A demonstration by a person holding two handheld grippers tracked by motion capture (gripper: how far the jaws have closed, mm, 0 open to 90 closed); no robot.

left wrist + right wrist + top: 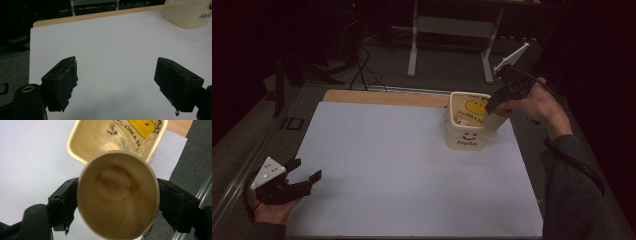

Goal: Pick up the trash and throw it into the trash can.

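Paper is all that the right tool [117, 202] pinches, a cup [117, 195] squeezed by its sides between both jaws and held just over the open cream tub [468, 125] at the far right of the desk [412, 170]. If the squeeze tightens the thin wall could buckle, and if it slackens the cup may tip against the tub's rim and knock it. The left tool [116, 82] rests spread and empty at the near left.
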